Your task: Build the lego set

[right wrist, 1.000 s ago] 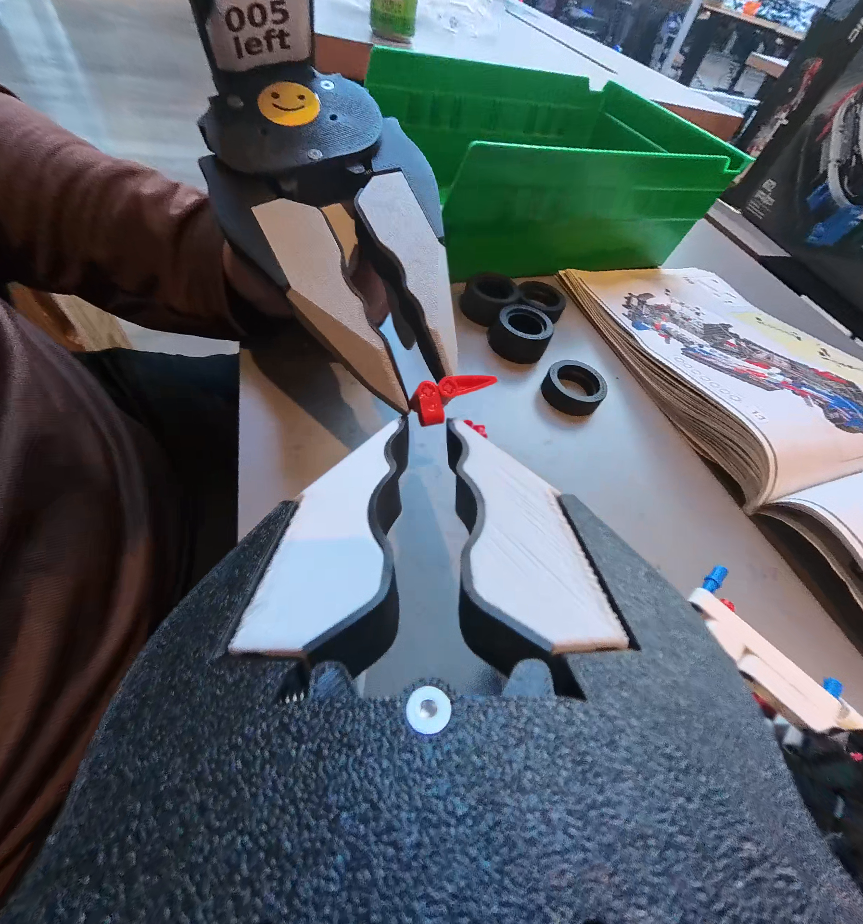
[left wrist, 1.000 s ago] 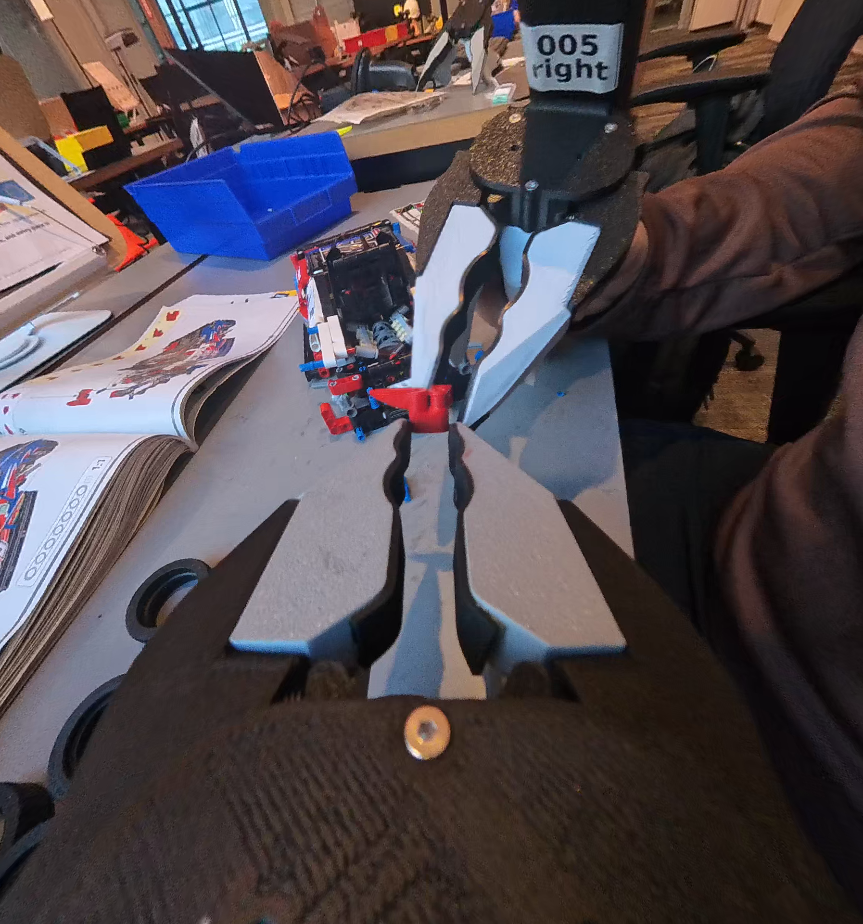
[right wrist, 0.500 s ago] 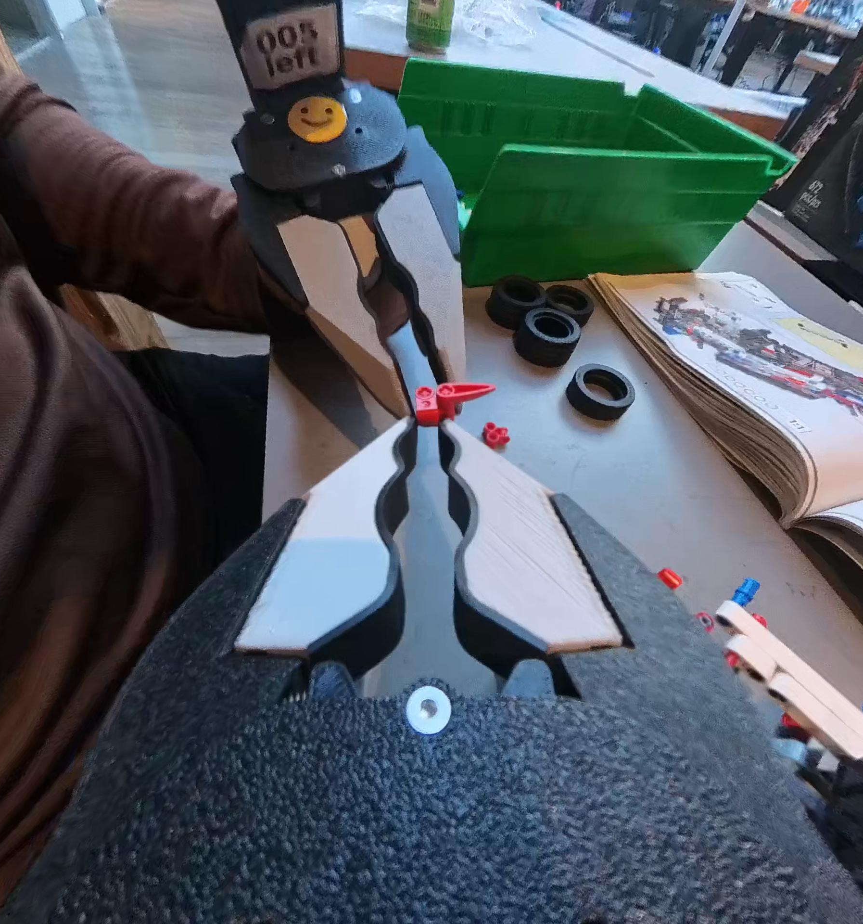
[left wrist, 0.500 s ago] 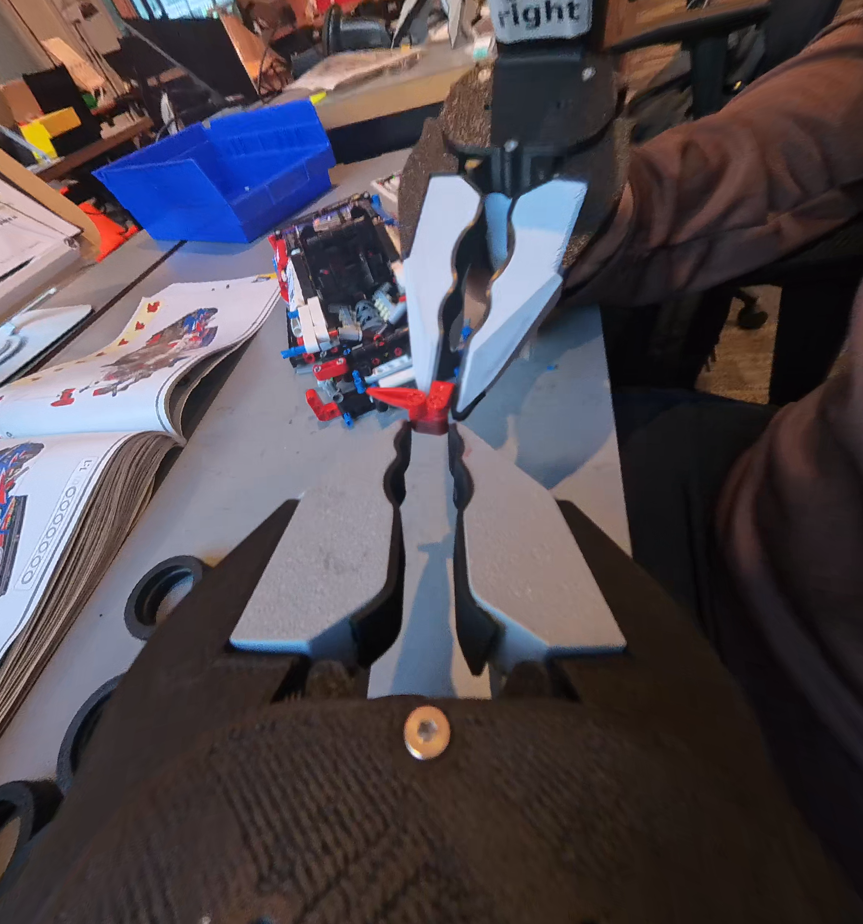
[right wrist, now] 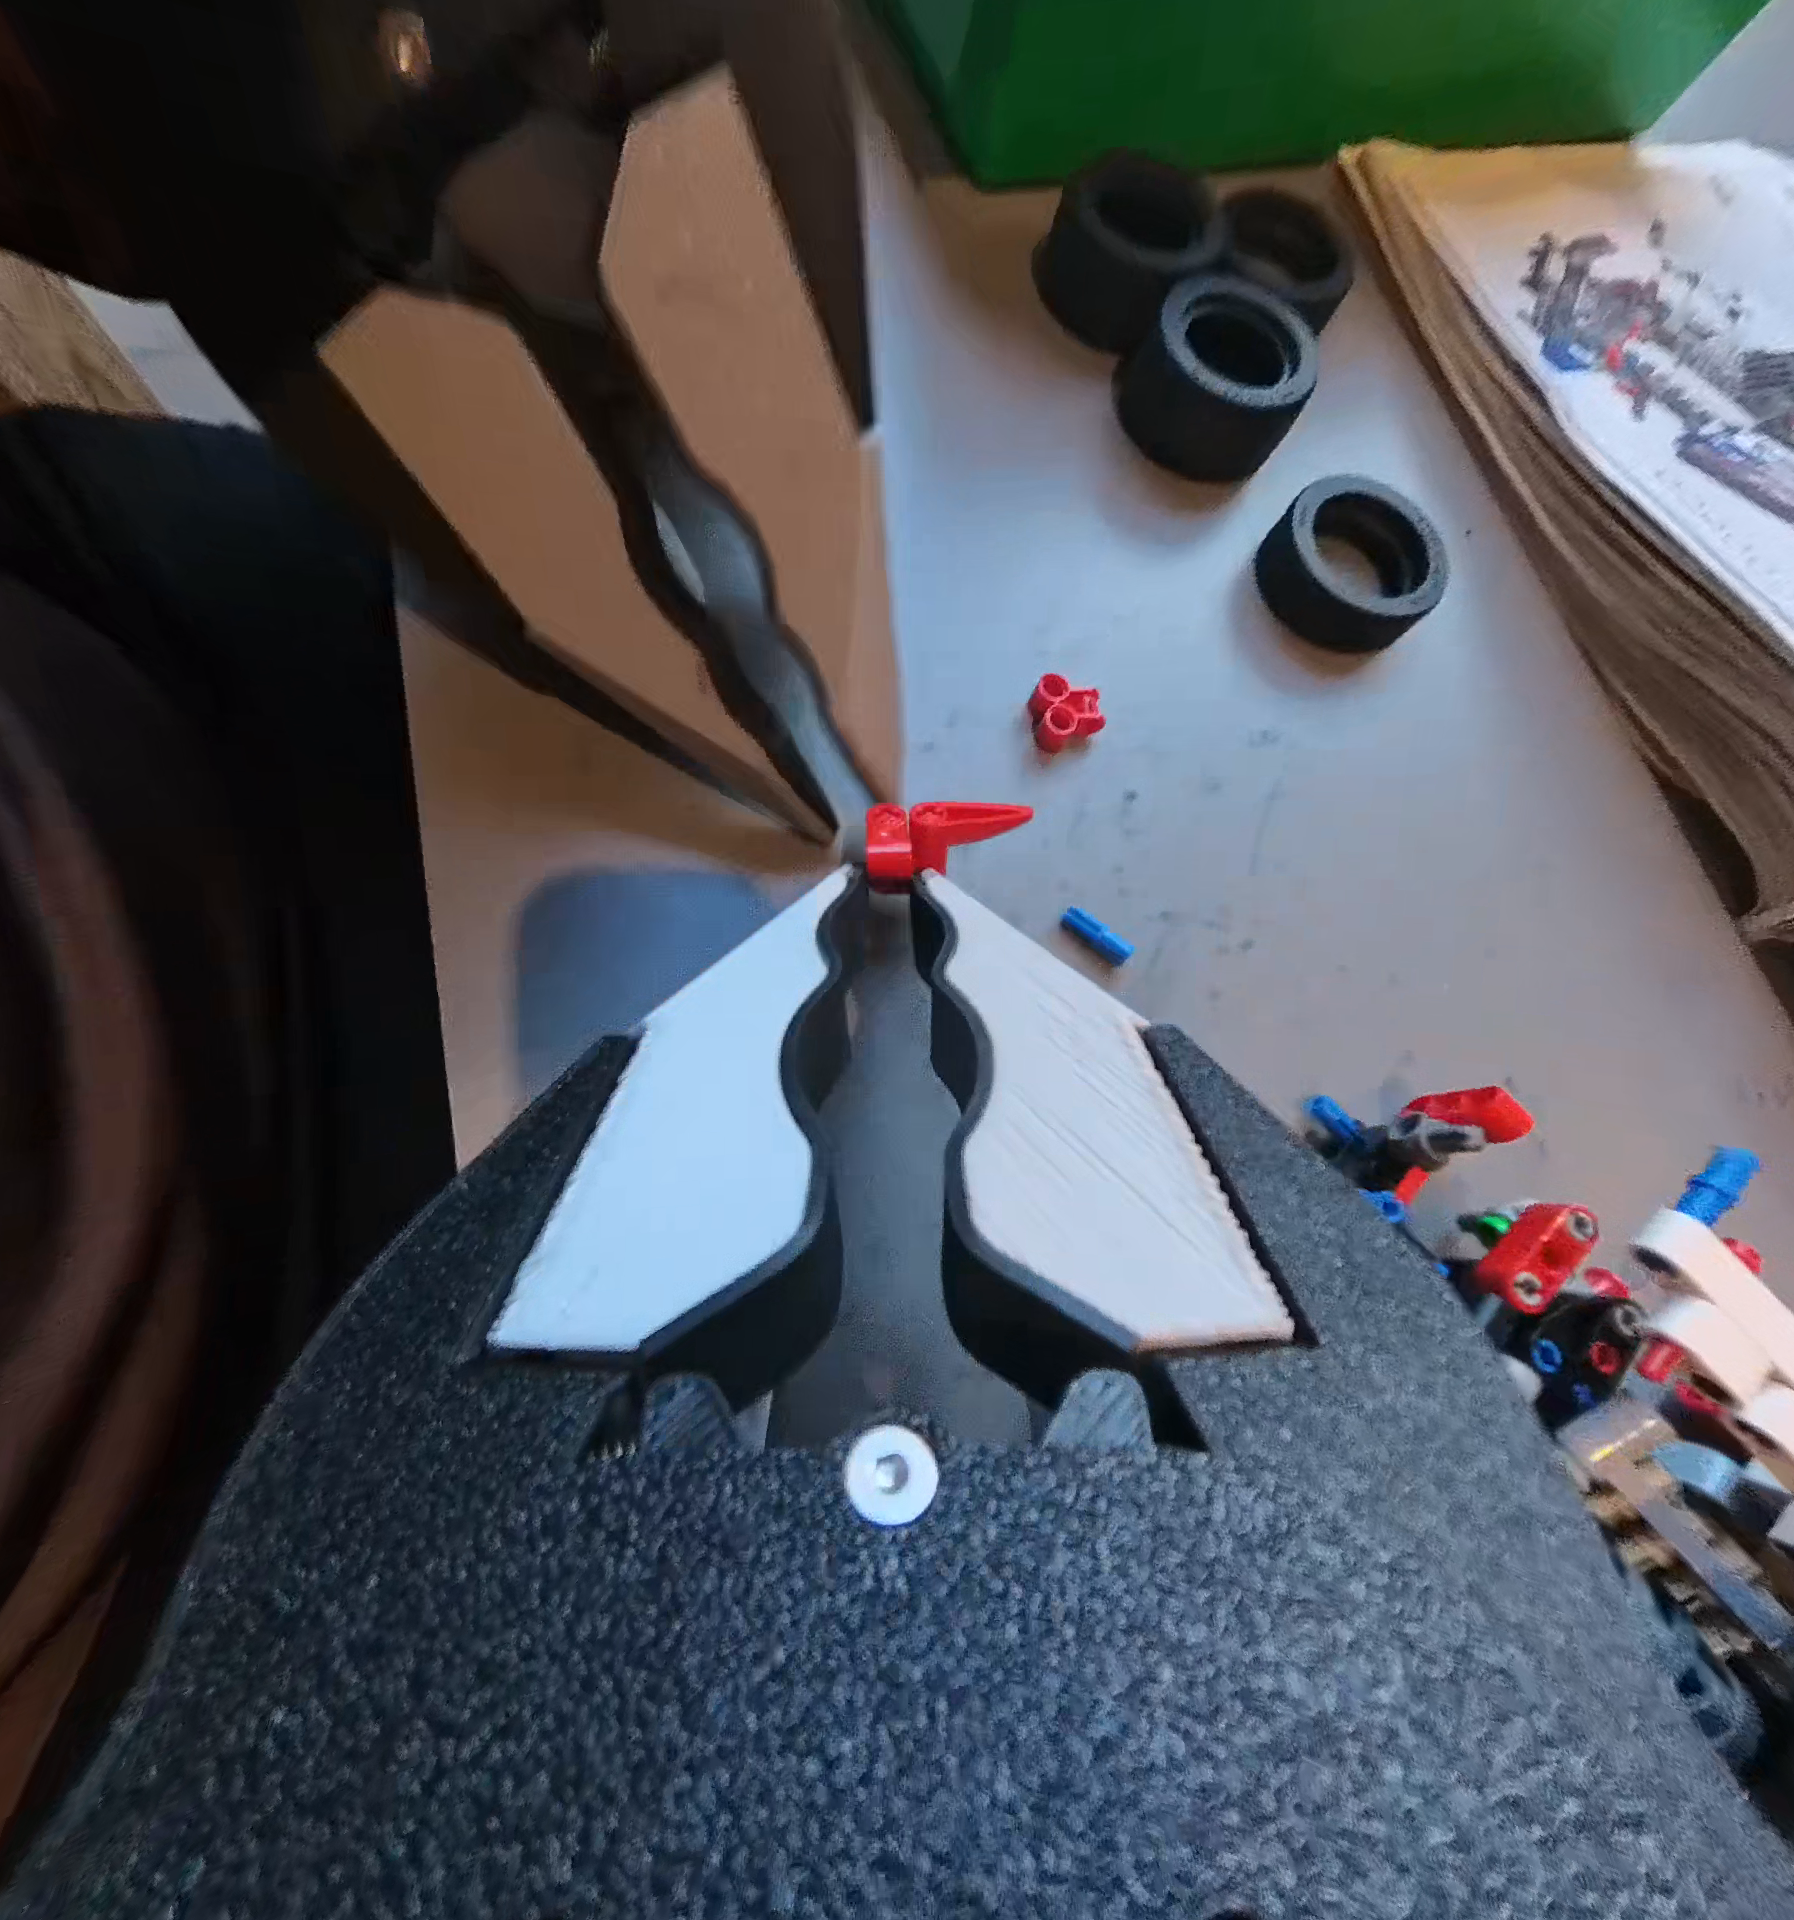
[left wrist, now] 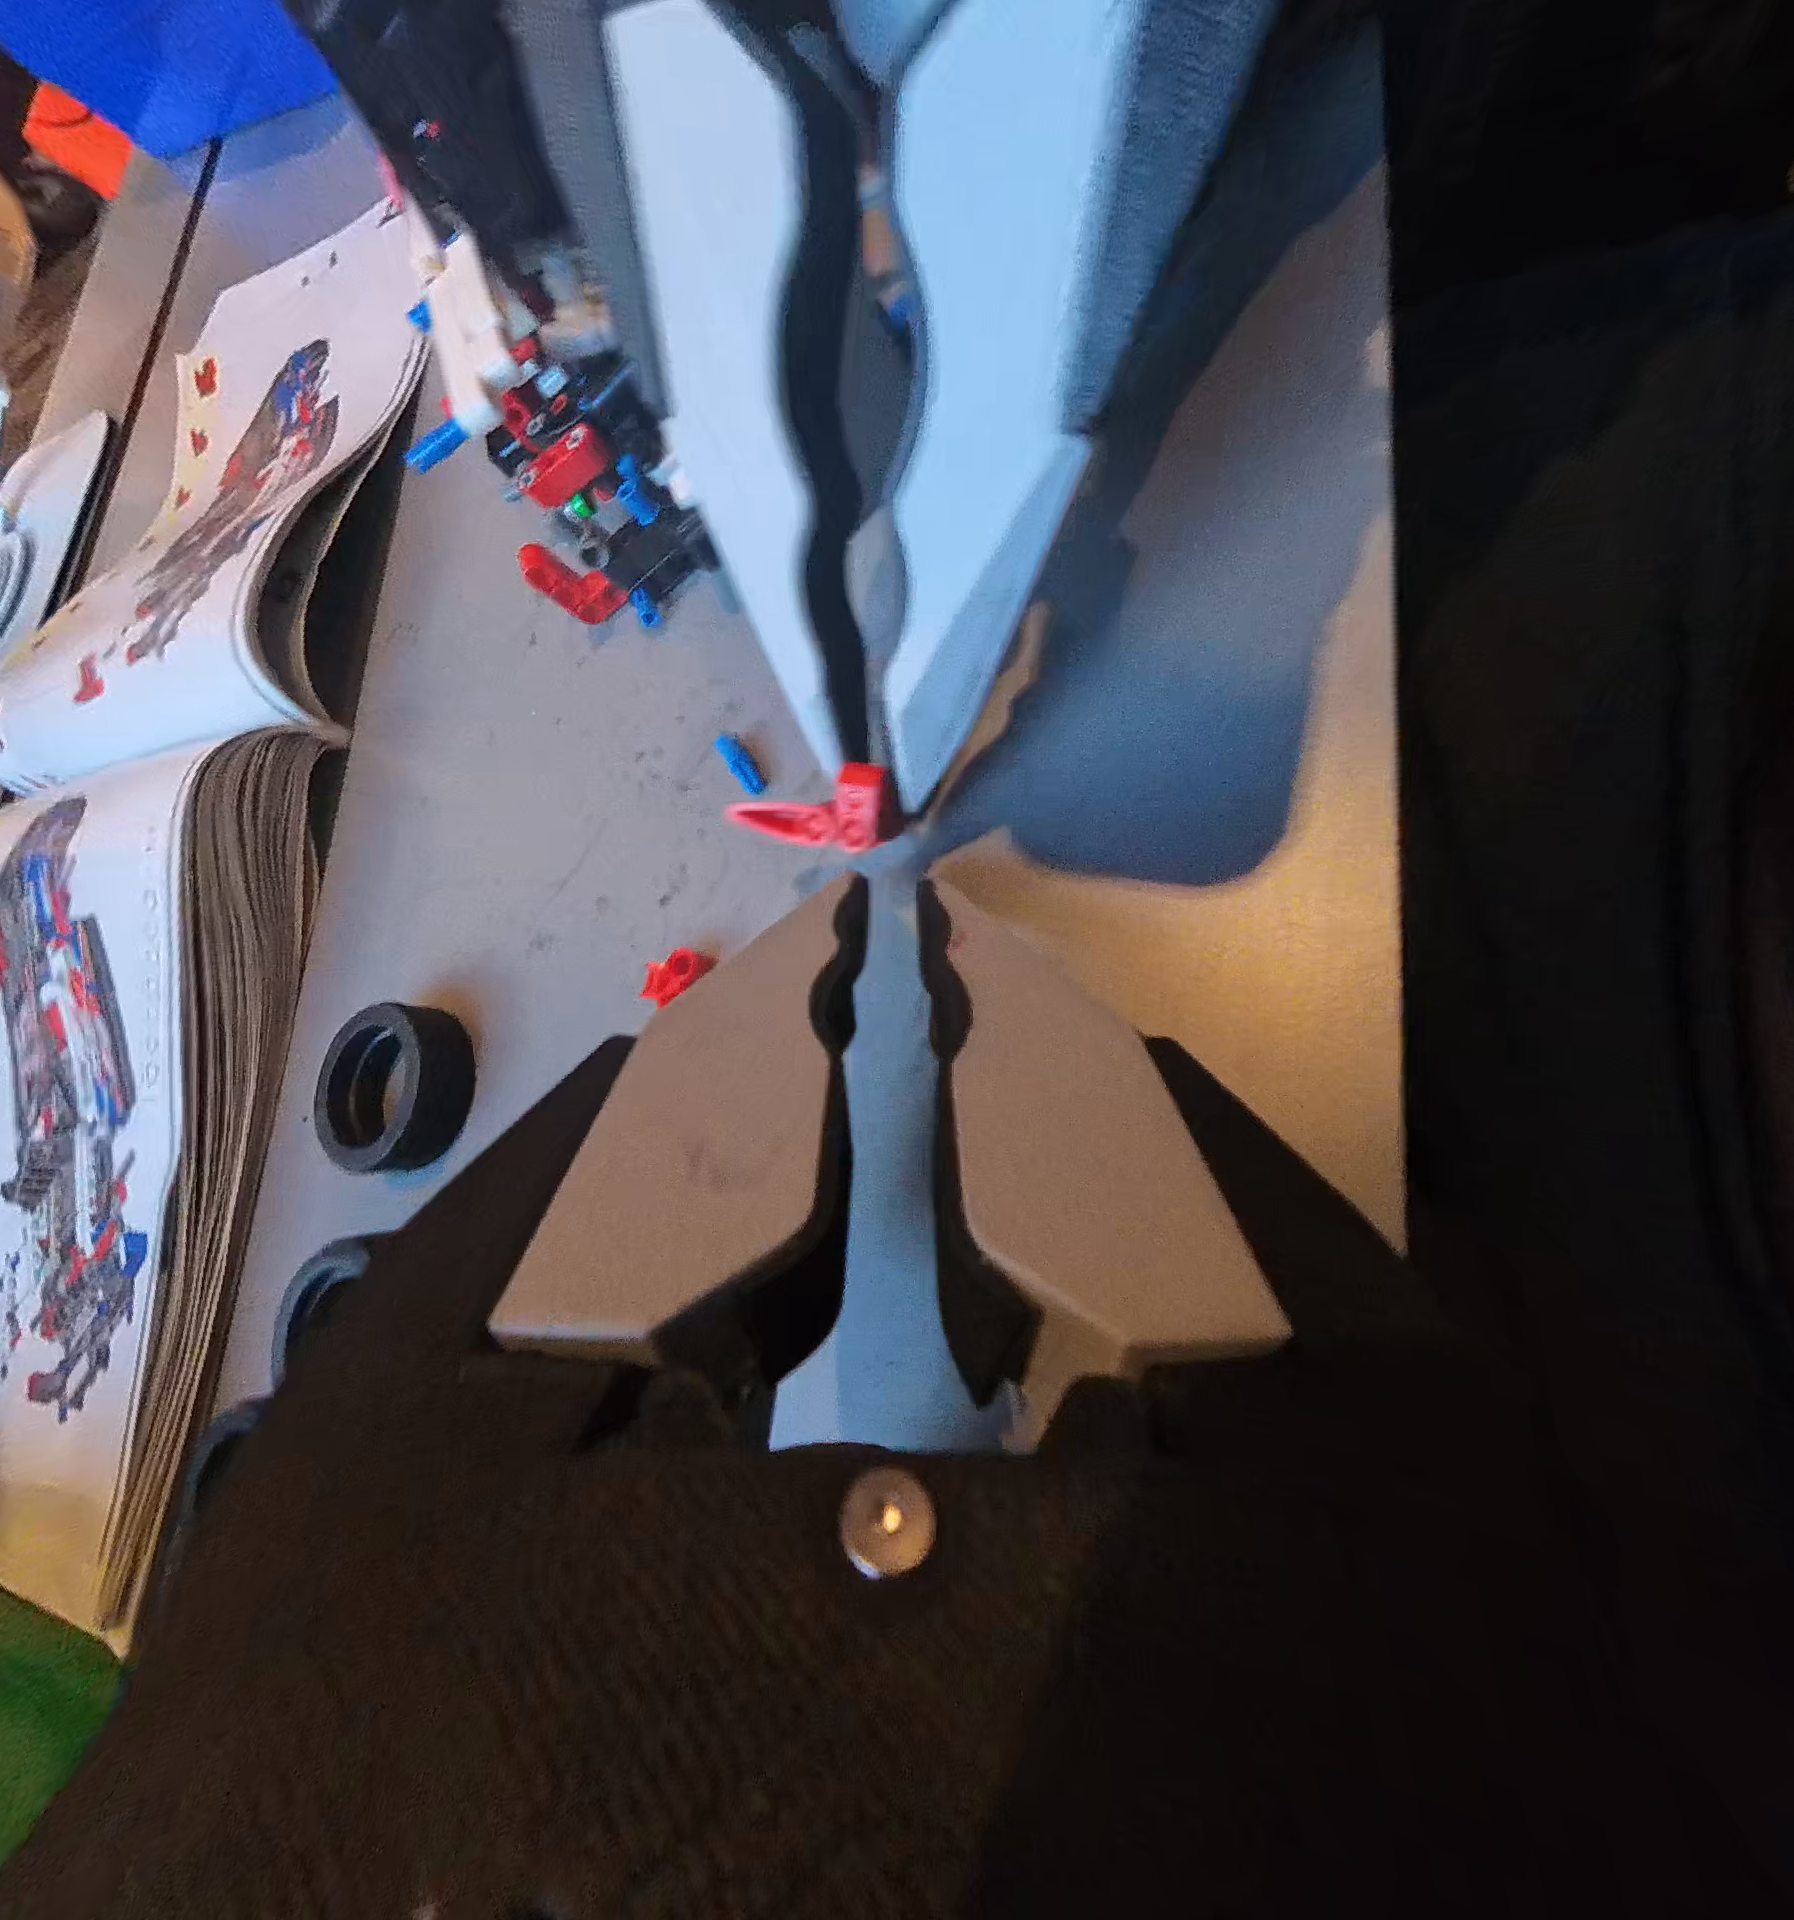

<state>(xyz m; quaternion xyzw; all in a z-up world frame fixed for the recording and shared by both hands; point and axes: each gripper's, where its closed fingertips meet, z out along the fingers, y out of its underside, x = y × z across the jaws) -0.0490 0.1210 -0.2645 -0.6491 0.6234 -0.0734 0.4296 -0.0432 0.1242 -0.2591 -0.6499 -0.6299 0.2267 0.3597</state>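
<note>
Left tool (left wrist: 885, 883): lower centre of the left wrist view, fingers nearly together, tips meeting the red piece from below. Whether they truly pinch it I cannot tell.
Right tool (right wrist: 882, 881): centre of the right wrist view, clenched on the block end of the red piece.
Red piece (right wrist: 929, 836): a small red block with a pointed fin, held between the two tools tip to tip, above the desk (right wrist: 1340, 883). In the right wrist view the fin points toward the right of the frame.
Small red connector (right wrist: 1062, 713): lies on the desk just above and right of the held piece.
Blue pin (right wrist: 1097, 934): lies on the desk just right of the right tool's tips.
Tyres (right wrist: 1220, 374): black, grouped at the upper right of the right wrist view; one more tyre (right wrist: 1350, 566) lies apart, below them.
Instruction book (right wrist: 1651, 436): open, along the right edge of the right wrist view.
Partly built model (right wrist: 1599, 1309): lower right of the right wrist view, red, white, blue and black parts.
Green bin (right wrist: 1288, 73): top of the right wrist view, behind the tyres.
</note>
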